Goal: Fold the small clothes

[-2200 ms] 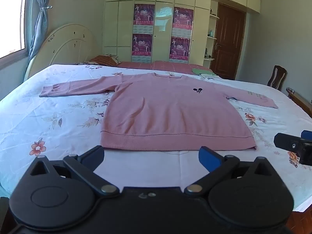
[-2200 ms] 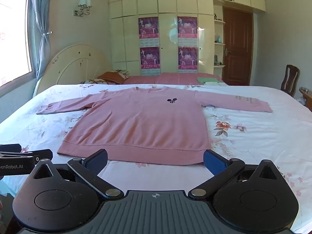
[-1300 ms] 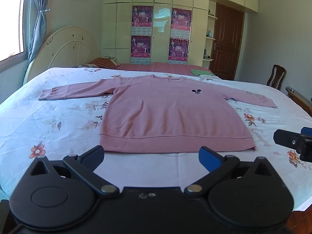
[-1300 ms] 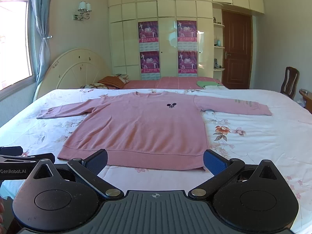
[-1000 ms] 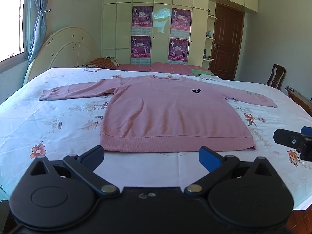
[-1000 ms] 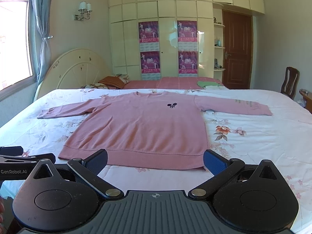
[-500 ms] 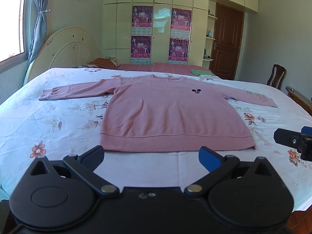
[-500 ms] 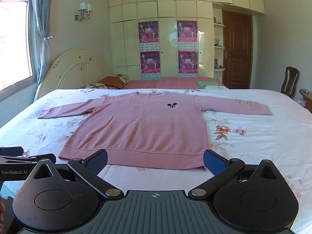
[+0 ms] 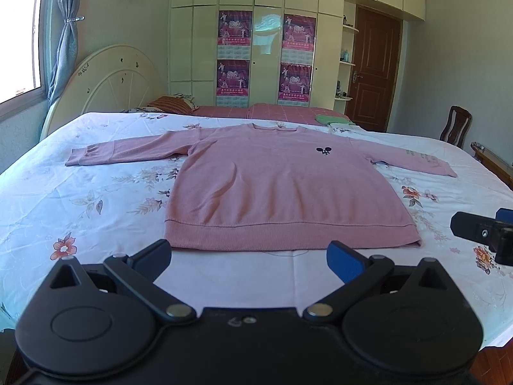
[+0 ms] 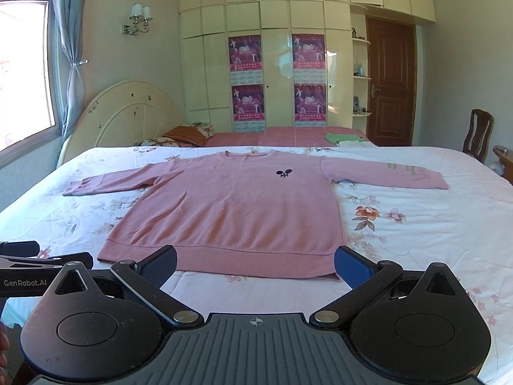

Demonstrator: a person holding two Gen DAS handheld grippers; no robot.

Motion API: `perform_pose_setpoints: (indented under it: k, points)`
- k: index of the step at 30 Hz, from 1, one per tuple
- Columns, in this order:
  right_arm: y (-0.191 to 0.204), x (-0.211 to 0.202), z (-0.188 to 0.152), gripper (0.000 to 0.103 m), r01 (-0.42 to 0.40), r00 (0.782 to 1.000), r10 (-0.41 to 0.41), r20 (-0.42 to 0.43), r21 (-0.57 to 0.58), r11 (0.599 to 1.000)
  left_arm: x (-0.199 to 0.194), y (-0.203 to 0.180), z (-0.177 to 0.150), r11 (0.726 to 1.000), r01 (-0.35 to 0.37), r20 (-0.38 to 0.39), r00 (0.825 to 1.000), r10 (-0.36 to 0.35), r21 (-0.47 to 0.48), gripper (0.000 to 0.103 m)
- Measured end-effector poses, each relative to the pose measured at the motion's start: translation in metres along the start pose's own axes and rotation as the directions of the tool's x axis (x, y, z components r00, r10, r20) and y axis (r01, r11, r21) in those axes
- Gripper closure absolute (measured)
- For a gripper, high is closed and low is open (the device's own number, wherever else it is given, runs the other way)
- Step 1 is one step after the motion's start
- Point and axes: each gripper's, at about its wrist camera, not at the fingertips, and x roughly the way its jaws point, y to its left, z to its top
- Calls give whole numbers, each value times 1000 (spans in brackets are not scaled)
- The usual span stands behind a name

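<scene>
A pink long-sleeved sweater (image 9: 282,186) (image 10: 237,211) lies flat, front up, on the floral bedsheet (image 9: 73,199) (image 10: 433,224), both sleeves stretched out sideways and the hem nearest me. My left gripper (image 9: 250,258) hovers open just short of the hem, nothing between its blue pads. My right gripper (image 10: 255,264) is also open and empty, its tips over the hem's near edge. Each gripper shows at the edge of the other's view.
Beyond the bed are a cream headboard (image 10: 128,118), pillows (image 10: 186,134), a folded green cloth (image 10: 343,137), a wardrobe with posters (image 10: 275,77), a brown door (image 10: 389,86) and a wooden chair (image 10: 477,134). The bed's right edge drops to a wooden floor (image 9: 500,362).
Both grippers have risen and levelled slightly since the oldest frames, then held nearly still. The sweater has not moved.
</scene>
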Motion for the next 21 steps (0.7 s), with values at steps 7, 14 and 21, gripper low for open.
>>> perform_pose_setpoints:
  k: [7, 14, 21]
  points:
    - [-2, 0, 0, 0, 0, 1000, 0, 1, 3, 1000, -1, 0, 0, 1000, 2, -2, 1000, -2, 4, 0]
    - [-5, -1, -1, 0, 0, 1000, 0, 2, 8, 1000, -1, -3, 1, 1000, 2, -1, 1000, -2, 6, 0]
    - [-8, -6, -3, 0, 2, 1000, -2, 9, 18, 1000, -2, -6, 0, 1000, 1, -2, 1000, -1, 17, 0]
